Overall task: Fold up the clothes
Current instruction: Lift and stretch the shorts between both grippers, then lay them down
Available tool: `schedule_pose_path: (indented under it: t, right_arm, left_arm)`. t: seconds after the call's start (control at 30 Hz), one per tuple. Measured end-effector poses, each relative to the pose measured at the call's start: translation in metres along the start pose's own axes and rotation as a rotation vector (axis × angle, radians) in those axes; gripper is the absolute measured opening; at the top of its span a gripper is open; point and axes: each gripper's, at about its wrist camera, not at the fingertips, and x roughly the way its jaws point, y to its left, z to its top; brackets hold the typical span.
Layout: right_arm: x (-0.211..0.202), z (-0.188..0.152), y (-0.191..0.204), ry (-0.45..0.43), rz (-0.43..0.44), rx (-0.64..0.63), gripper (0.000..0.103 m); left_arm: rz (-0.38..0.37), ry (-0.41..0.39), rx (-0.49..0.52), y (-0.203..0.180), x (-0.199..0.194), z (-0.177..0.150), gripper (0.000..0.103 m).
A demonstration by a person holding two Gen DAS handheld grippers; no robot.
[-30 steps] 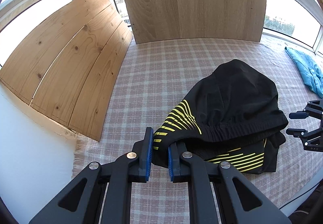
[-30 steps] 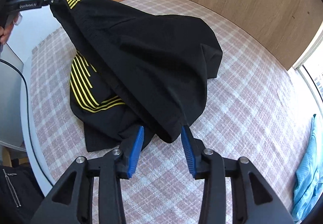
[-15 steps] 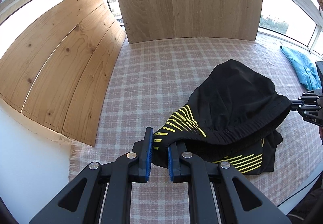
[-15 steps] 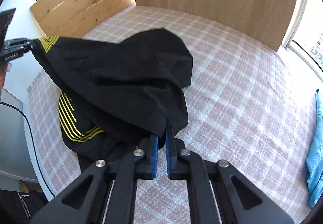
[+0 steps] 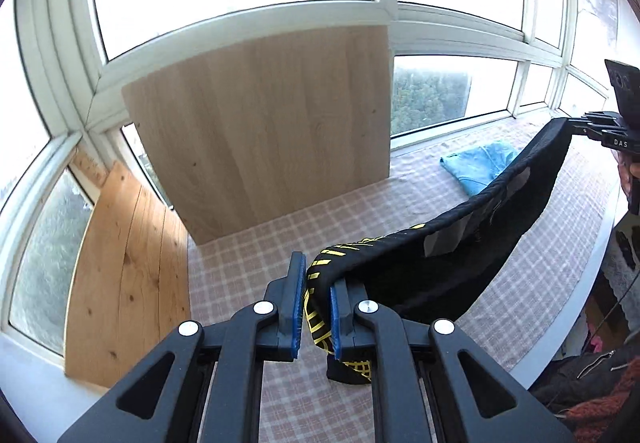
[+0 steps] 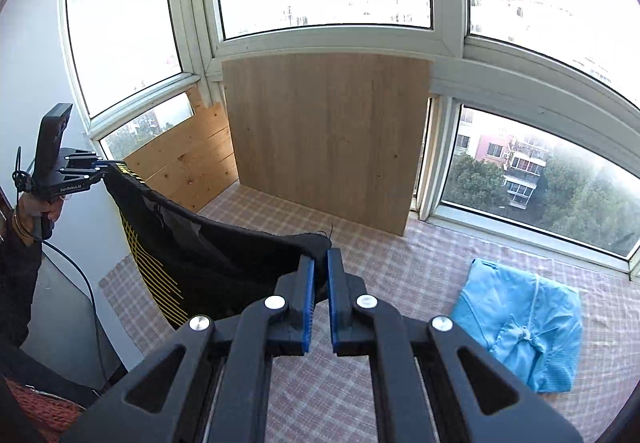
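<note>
- Aloft, the left gripper (image 5: 318,307) pinched the black shorts (image 5: 460,247) at their yellow-striped end.
- The right gripper (image 6: 318,297) clamped the shorts' other end, at the left view's 2 o'clock.

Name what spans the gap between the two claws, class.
The black shorts with yellow stripes hang stretched between them, pinched by the left claw and right claw; both wrist views show it.

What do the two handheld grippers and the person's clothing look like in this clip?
Both grippers are matte black linkage frames with silver rivets and blue ribbed pads: left gripper, right gripper. The left one's side reads "GenRobot.AI", with a black cable hanging below; the right one's shows "DAS". The sleeve is black, over a rust-red knit.
</note>
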Motion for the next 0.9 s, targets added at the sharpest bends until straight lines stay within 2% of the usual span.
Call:
schedule_pose_path:
  t: [0.07, 0.13, 0.27, 0.33, 0.43, 0.5, 0.53, 0.6, 0.7, 0.77, 0.83, 0.9]
  right_arm:
    - [0.002, 0.009, -0.010, 0.009, -0.061, -0.020, 0.006]
    - [0.025, 0.020, -0.028, 0.029, -0.098, -0.003, 0.005]
    - [0.064, 0.050, -0.076, 0.028, -0.197, 0.021, 0.005]
    - [0.063, 0.078, -0.097, 0.008, -0.252, 0.023, 0.005]
    - [0.041, 0.114, -0.113, -0.048, -0.312, 0.013, 0.005]
    - [0.020, 0.128, -0.119, -0.080, -0.333, 0.008, 0.005]
    - [0.011, 0.125, -0.119, -0.089, -0.332, 0.008, 0.005]
    - [-0.007, 0.114, -0.118, -0.106, -0.324, 0.011, 0.005]
    - [-0.021, 0.063, -0.104, -0.101, -0.265, 0.033, 0.005]
    - [-0.014, 0.015, -0.089, -0.067, -0.224, 0.050, 0.005]
    - [-0.001, -0.039, -0.071, -0.017, -0.177, 0.083, 0.005]
    - [0.018, -0.095, -0.052, 0.045, -0.142, 0.123, 0.005]
  left_arm:
    - [0.004, 0.014, 0.047, -0.010, 0.007, 0.027, 0.010]
    - [-0.007, 0.043, 0.065, -0.014, 0.030, 0.053, 0.010]
    - [-0.023, 0.074, 0.035, -0.013, 0.080, 0.118, 0.008]
    - [-0.002, 0.042, 0.026, -0.011, 0.084, 0.158, 0.008]
    - [0.042, -0.045, 0.055, -0.015, 0.062, 0.201, 0.008]
    - [0.040, -0.096, 0.088, -0.022, 0.041, 0.213, 0.008]
    - [0.038, -0.114, 0.109, -0.026, 0.034, 0.214, 0.009]
    - [0.026, -0.139, 0.146, -0.035, 0.023, 0.207, 0.010]
    - [0.025, -0.118, 0.209, -0.056, 0.029, 0.164, 0.011]
    - [0.021, -0.088, 0.251, -0.073, 0.038, 0.119, 0.011]
    - [-0.008, -0.032, 0.246, -0.086, 0.054, 0.065, 0.010]
    - [-0.048, 0.055, 0.244, -0.101, 0.076, 0.004, 0.010]
